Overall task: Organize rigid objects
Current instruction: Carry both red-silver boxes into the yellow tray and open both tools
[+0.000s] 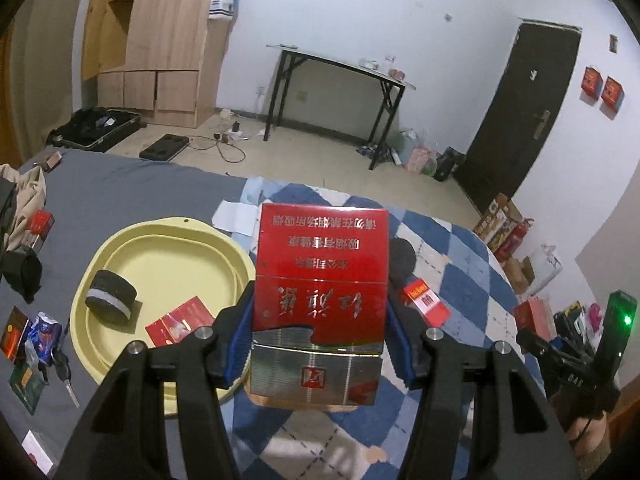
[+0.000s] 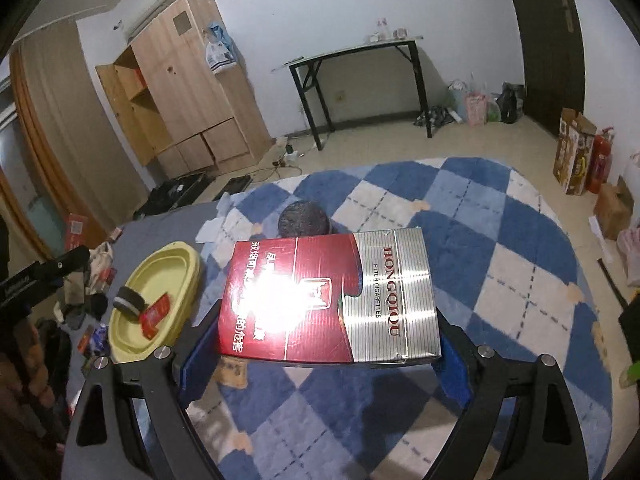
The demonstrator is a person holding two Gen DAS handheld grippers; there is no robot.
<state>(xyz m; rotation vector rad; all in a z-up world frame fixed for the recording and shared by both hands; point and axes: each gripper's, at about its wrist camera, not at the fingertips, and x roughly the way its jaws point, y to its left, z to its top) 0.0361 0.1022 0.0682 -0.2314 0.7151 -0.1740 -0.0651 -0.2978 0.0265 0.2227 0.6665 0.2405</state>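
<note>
Holding puck (image 1: 111, 297), red packet (image 1: 178, 325), yellow tray (image 1: 172, 248)

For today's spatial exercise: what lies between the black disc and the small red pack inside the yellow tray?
Nothing: bare yellow tray floor separates black disc from small red pack, in the left wrist view.

Two fisheye wrist cameras, each looking forward along its own gripper's fingers across a bed toward the far wall of a room.

The left wrist view sits close behind a red cigarette pack (image 1: 322, 300) that fills the frame's centre, with the yellow tray (image 1: 120, 248) at lower left and the black folding table (image 1: 340, 92) at upper centre. The right wrist view looks from slightly higher and further right, just behind a red and silver pack (image 2: 332, 300). It shares the same yellow tray (image 2: 176, 256) at left, blue checked rug (image 2: 500, 280), folding table (image 2: 360, 80) and wooden wardrobe (image 2: 180, 92).
</note>
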